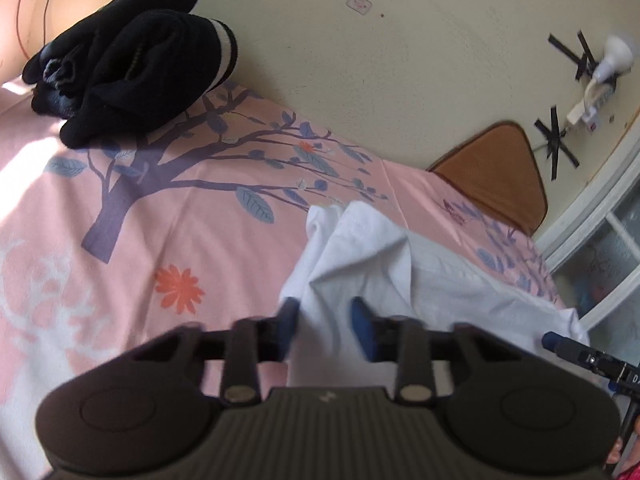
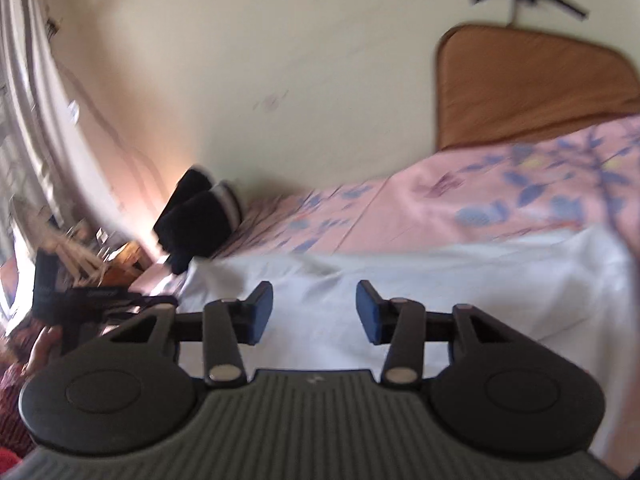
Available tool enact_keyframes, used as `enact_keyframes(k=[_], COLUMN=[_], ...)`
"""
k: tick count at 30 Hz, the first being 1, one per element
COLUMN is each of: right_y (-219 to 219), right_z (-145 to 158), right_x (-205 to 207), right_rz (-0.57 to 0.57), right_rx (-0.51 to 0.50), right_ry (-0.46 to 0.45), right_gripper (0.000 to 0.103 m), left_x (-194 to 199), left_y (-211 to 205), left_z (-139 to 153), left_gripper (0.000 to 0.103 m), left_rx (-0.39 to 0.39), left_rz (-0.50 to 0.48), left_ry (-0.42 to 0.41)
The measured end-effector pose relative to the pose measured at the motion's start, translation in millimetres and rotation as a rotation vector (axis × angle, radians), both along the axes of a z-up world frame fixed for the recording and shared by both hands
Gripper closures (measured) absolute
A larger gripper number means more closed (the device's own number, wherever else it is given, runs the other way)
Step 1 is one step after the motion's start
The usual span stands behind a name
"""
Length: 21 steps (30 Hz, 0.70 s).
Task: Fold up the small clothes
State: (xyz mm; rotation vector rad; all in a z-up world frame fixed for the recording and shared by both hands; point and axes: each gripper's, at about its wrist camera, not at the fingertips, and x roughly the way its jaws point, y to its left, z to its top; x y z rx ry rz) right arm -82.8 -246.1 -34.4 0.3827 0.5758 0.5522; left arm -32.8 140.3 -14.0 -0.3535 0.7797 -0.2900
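Left wrist view showed the left tongs with their blue pads apart, hovering over the near edge of a white cloth that lay rumpled on the bed; nothing was gripped between them. The bed wore a pink sheet printed with a dark tree, blue leaves and orange flowers. Dark clothes, one with a white stripe, sat piled at the bed's far end against the cream wall. A brown cushion leaned on that wall beyond the cloth, below crosses of black tape. Right wrist view, blurred, showed the right tongs also spread wide and holding nothing, poised over the same cloth, which lay flatter there across the sheet, with the dark pile well beyond it.
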Motion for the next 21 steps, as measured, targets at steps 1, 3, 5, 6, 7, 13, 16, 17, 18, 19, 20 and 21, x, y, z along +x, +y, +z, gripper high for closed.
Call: enact_keyframes(k=[1, 3, 5, 6, 7, 13, 16, 17, 18, 19, 20, 21], right_y=[14.9, 34.1, 23.5, 10.8, -3.5, -32.0, -22.0, -12.6, -5.6, 1.8, 4.3, 4.8], right_z=[-10.9, -22.1, -15.6, -6.4, 3.5, 38.5, 21.9, 13.6, 7.5, 1.7, -2.5, -5.3], right_x=[12.1, 24.3, 28.0, 27.8, 24.7, -24.7, -33.3, -28.6, -24.4, -17.0, -10.3, -3.3], right_rz=[0.072, 0.082, -0.094, -0.19, -0.236, -0.039, 0.039, 0.061, 0.075, 0.079, 0.075, 0.079], right_rx=[0.011, -0.087, -0.223, -0.232, -0.202, -0.138, -0.155, -0.154, -0.159, -0.175, -0.191, -0.198], right_ry=[0.061, 0.086, -0.022, -0.067, -0.102, -0.132, -0.05, -0.008, 0.016, 0.036, 0.059, 0.079], right_gripper=[0.066, 0.078, 0.078, 0.074, 0.074, 0.074, 0.074, 0.074, 0.074, 0.074, 0.074, 0.074], left_x=[-1.0, -2.9, -6.0, -8.8, -12.7, -41.0, -28.7, -21.9, -13.4, -4.8, 3.6, 12.2], left_y=[-2.8, 0.8, 10.6, 15.5, 20.3, 30.6, -6.3, -22.2, -38.1, -53.5, -68.4, -79.5], left_z=[-2.4, -9.0, -10.0, -7.8, -4.3, 42.0, 43.4, 40.2, 35.3, 29.2, 22.2, 16.2], left_gripper=[0.093, 0.093, 0.089, 0.087, 0.085, 0.08, 0.08, 0.08, 0.08, 0.08, 0.08, 0.08], left_rx=[0.042, 0.043, 0.012, -0.003, -0.011, -0.082, -0.135, -0.13, -0.115, -0.092, -0.064, -0.039], left_rz=[0.002, -0.003, 0.007, 0.017, 0.031, 0.018, -0.145, -0.207, -0.267, -0.324, -0.378, -0.409], left_ry=[-0.005, 0.007, 0.016, 0.021, 0.02, -0.123, -0.091, -0.066, -0.032, 0.004, 0.03, 0.044])
